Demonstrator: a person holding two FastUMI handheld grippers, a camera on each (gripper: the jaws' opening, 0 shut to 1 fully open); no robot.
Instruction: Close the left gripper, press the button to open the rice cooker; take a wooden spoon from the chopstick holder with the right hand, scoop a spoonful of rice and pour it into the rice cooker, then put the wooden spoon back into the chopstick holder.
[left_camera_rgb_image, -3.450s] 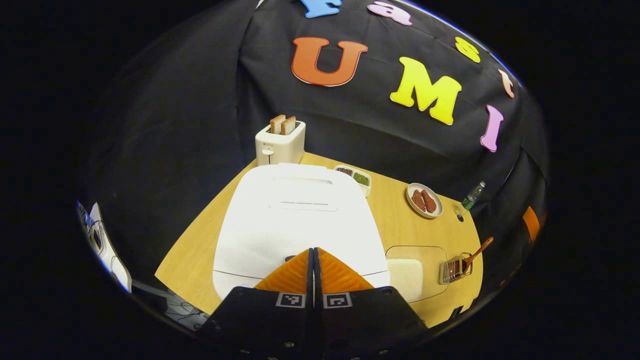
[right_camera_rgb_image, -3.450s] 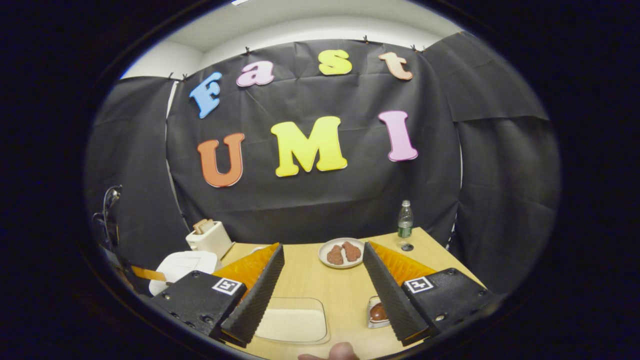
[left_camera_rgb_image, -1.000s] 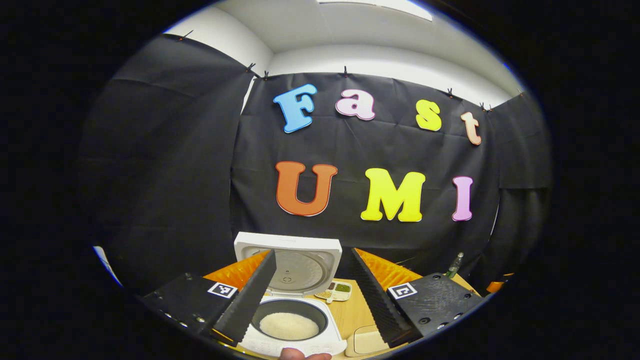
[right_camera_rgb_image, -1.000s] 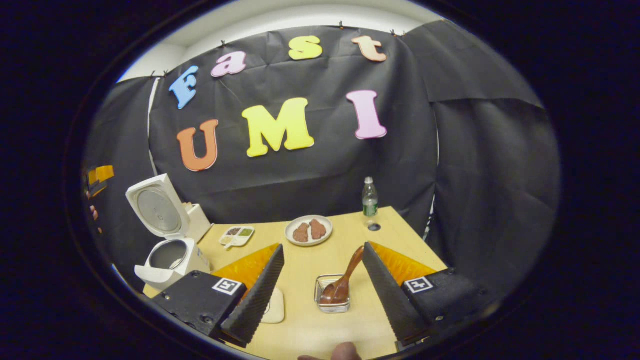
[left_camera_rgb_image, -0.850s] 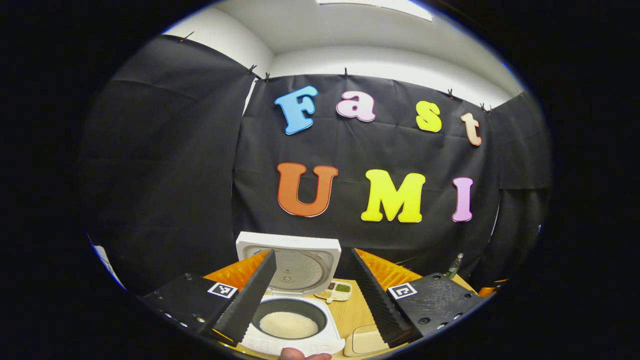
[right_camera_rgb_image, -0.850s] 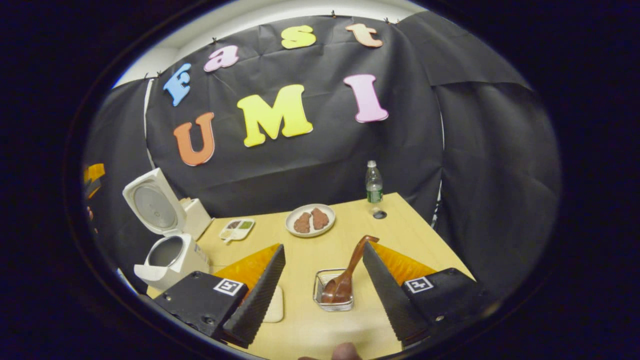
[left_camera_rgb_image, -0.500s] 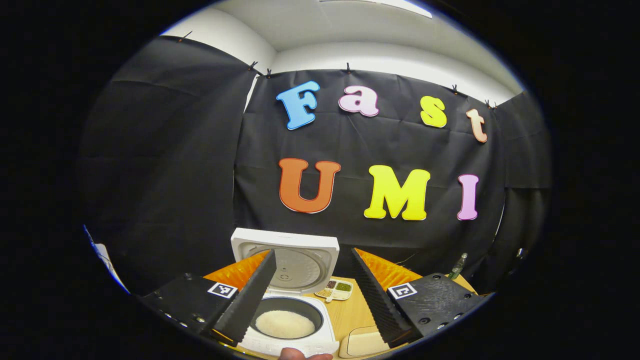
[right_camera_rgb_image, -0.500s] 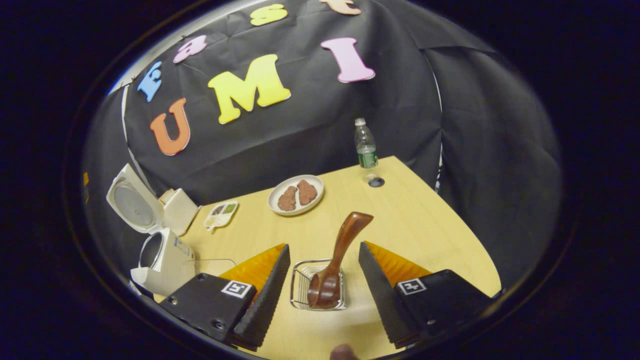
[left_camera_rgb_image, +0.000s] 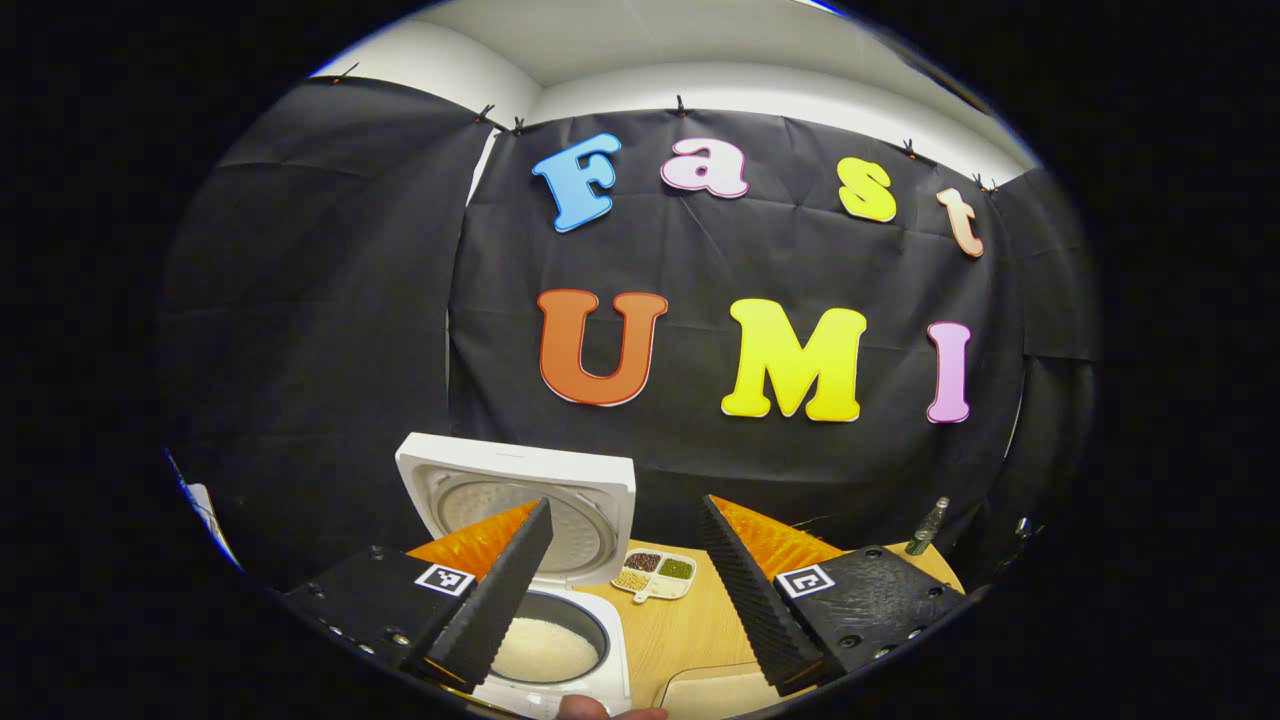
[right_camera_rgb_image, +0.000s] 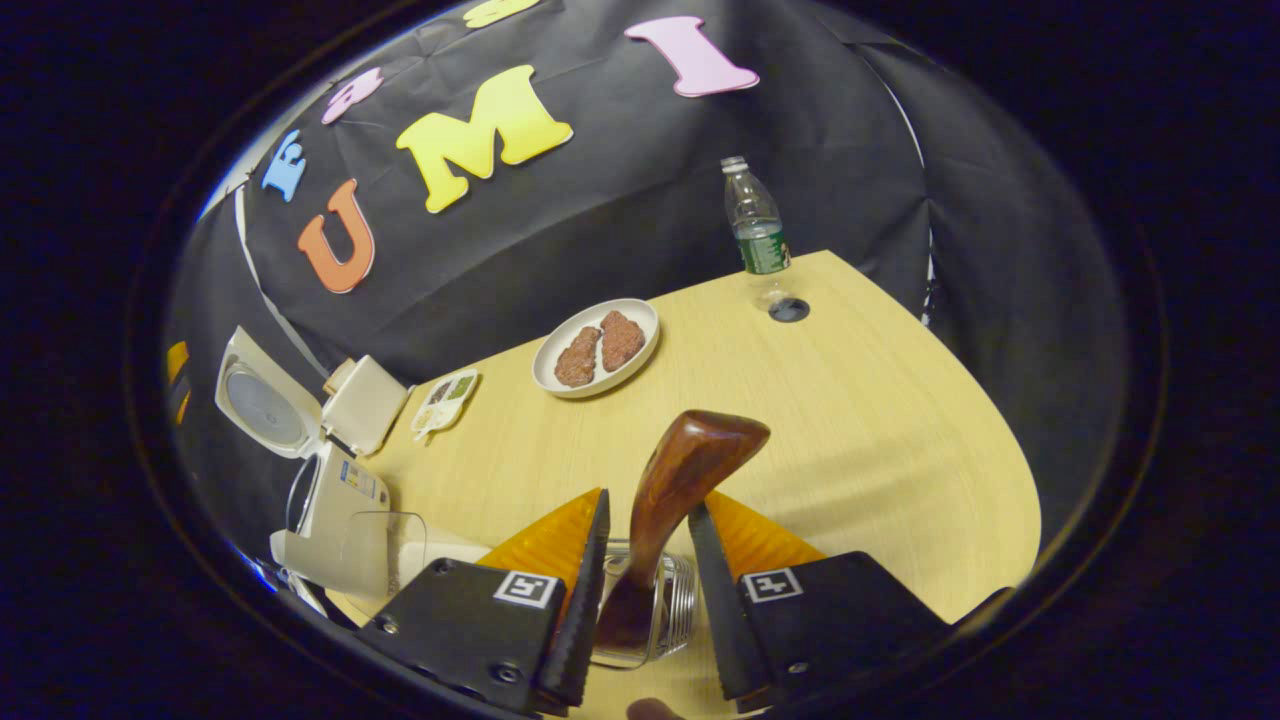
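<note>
The wooden table (right_camera_rgb_image: 880, 400) carries a rice cooker (right_camera_rgb_image: 330, 520), plate (right_camera_rgb_image: 597, 350), bottle (right_camera_rgb_image: 757, 235) and chopstick holder (right_camera_rgb_image: 672, 595).

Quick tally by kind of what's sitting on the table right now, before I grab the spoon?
Appliances: 2 (rice cooker, lid up; toaster)
Food dishes: 2 (plate of meat; divided tray)
Rice tub: 1
Bottle: 1
Bottle cap: 1
Chopstick holder: 1
Wooden spoon: 1
Total: 9
</note>
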